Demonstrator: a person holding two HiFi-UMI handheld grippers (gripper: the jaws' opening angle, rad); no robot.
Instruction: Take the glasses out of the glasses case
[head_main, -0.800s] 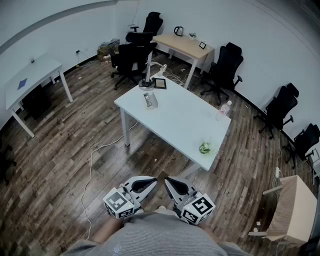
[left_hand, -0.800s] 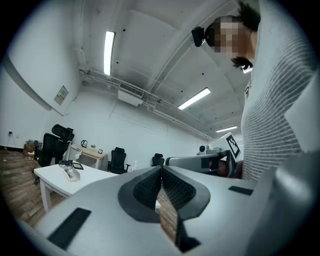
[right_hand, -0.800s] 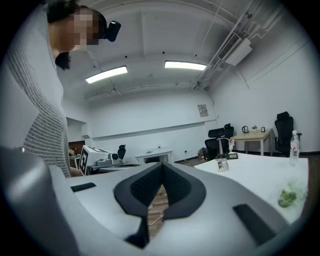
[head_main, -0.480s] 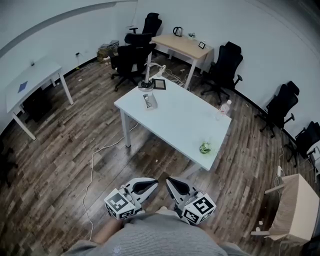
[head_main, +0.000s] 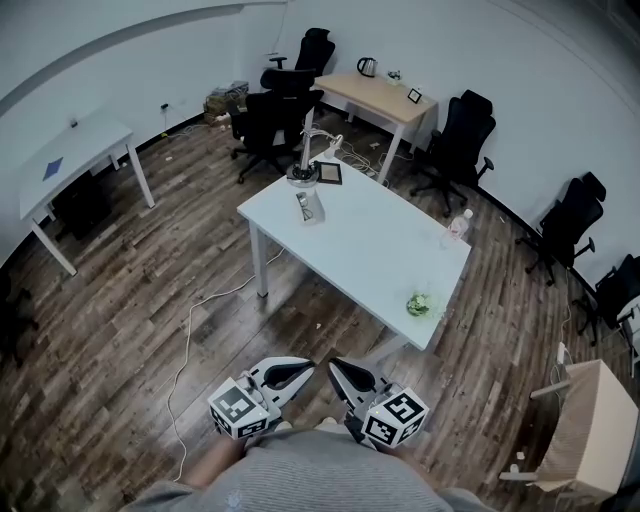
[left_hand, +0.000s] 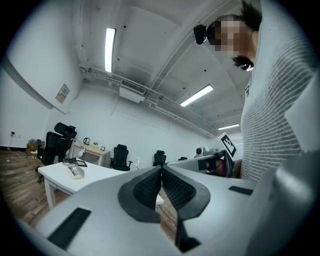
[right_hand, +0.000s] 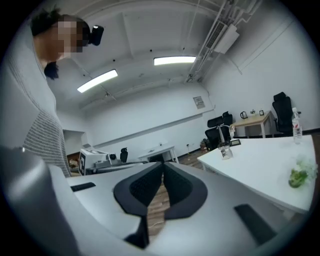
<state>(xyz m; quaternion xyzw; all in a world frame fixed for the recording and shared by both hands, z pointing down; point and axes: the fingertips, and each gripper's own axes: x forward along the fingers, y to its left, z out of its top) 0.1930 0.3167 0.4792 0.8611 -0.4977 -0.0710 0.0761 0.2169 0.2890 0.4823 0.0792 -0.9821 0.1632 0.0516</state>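
Note:
A small pale glasses case (head_main: 307, 206) lies near the far left corner of the white table (head_main: 370, 250), well ahead of me. It also shows far off in the left gripper view as the glasses case (left_hand: 76, 172) and in the right gripper view as the glasses case (right_hand: 226, 153). Both grippers are held close to the person's body, over the wooden floor and short of the table. My left gripper (head_main: 306, 366) is shut with nothing between its pads, and so is my right gripper (head_main: 336, 364). The glasses themselves are not visible.
On the table stand a desk lamp (head_main: 303, 168), a small dark frame (head_main: 329, 172), a water bottle (head_main: 459, 224) and a green object (head_main: 418, 303). Black office chairs (head_main: 455, 150) ring the room. A white cable (head_main: 190, 330) trails over the floor. A wooden desk (head_main: 380, 95) stands behind.
The head view has shifted slightly, so the table sits a little lower and to the right. Both grippers stay shut near the body.

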